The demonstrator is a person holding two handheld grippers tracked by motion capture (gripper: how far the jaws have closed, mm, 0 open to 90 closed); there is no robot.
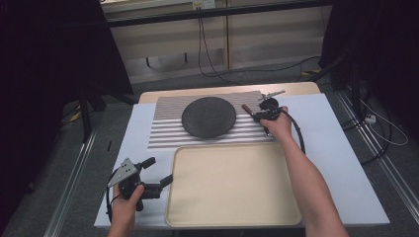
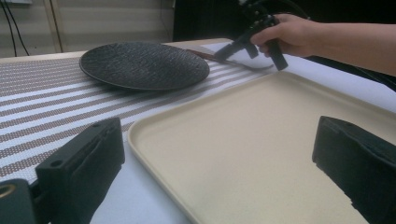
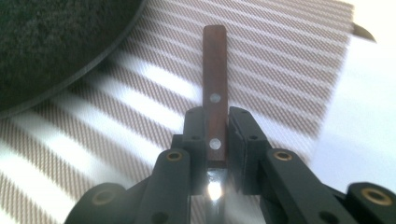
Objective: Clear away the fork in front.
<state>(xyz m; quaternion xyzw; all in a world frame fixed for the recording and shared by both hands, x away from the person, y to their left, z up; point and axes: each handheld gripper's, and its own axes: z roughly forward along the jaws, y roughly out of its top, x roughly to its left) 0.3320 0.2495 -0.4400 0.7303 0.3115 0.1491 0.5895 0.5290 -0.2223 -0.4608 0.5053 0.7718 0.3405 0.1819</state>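
Here, right gripper [image 3: 216, 140] pinching the knife [image 3: 215, 98] by its wooden handle, centre of the right gripper view, over the striped mat [image 1: 168, 123], beside the dark plate [image 1: 208, 116], left gripper [image 1: 160, 174] gaping wide, empty, lower left, touching the tray's [image 1: 232, 217] edge.

No text — nothing readable anywhere.
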